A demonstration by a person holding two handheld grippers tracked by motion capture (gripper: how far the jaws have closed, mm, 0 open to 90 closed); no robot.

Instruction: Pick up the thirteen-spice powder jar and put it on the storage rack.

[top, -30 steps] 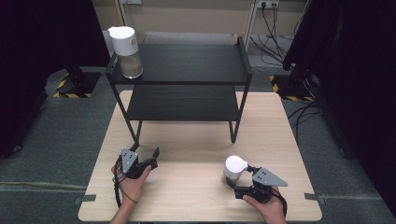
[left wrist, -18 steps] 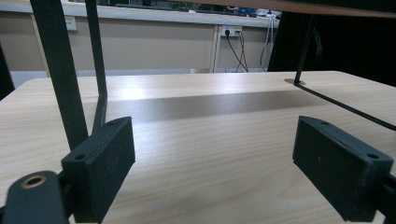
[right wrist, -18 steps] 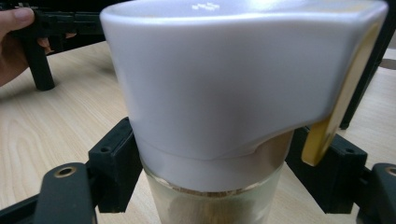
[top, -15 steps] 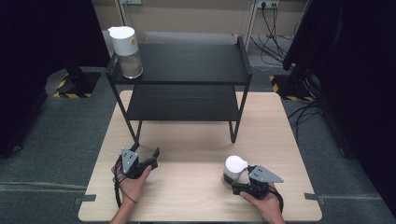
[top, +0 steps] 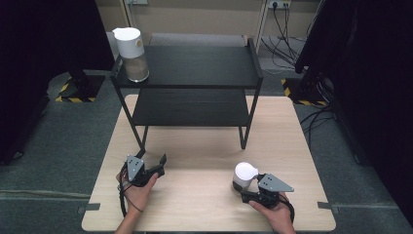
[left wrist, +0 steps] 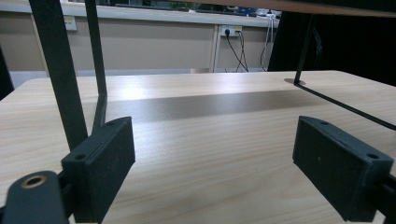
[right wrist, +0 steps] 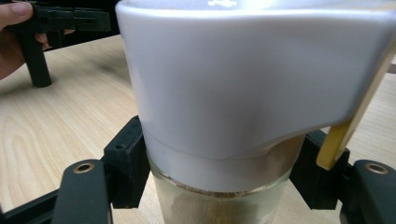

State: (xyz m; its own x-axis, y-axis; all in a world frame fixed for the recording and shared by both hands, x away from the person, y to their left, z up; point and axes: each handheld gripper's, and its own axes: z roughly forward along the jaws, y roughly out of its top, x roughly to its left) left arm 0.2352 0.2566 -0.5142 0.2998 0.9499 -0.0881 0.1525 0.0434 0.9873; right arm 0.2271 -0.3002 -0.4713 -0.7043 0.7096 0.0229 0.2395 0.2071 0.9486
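Upright jar [top: 242, 176], right gripper [top: 247, 189] clamped

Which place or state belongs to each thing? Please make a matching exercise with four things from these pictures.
Things:
1. left tool
2. right tool
3. white-lidded jar on the shelf
4. black two-tier shelf

Places or states:
A. stands at the far part of the wooden table
B. closed on a white-lidded glass jar
C. open, nothing between its jaws
D. on the top tier, at its left corner

Pairs: 1-C, 2-B, 3-D, 4-A
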